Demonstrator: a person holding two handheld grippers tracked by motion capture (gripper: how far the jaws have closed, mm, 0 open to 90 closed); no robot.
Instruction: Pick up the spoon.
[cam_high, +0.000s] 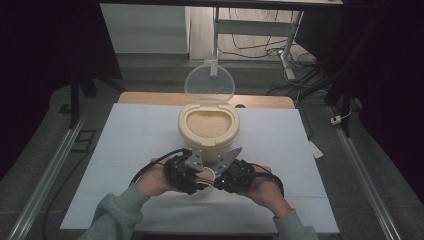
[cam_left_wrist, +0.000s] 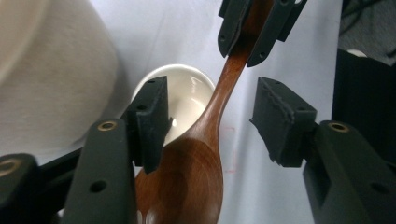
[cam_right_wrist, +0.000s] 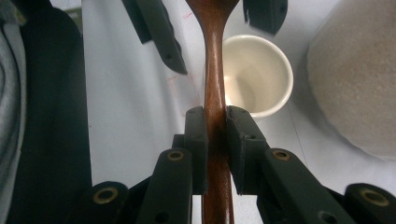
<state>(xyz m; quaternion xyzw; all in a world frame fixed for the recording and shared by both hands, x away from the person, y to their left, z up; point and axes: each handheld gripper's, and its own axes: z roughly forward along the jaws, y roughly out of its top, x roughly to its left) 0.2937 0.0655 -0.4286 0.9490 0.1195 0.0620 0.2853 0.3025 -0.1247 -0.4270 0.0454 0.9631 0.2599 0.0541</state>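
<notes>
A brown wooden spoon (cam_left_wrist: 205, 140) hangs level between both grippers, just above a small white cup (cam_right_wrist: 257, 74) on the white board. My right gripper (cam_right_wrist: 215, 130) is shut on the spoon's handle, both pads pressed against it. My left gripper (cam_left_wrist: 210, 116) faces it with the spoon's bowl between its jaws. Its left pad lies against the bowl's edge while its right pad (cam_left_wrist: 280, 121) stands apart, so the jaws are open. In the high view the two grippers (cam_high: 197, 181) (cam_high: 222, 175) meet over the cup (cam_high: 207, 175) near the table's front edge.
A cream rice container (cam_high: 209, 125) full of grain stands just behind the cup, its clear round lid (cam_high: 210, 82) hinged upright. The white board (cam_high: 130, 140) spreads to either side. Table legs and cables lie on the floor beyond.
</notes>
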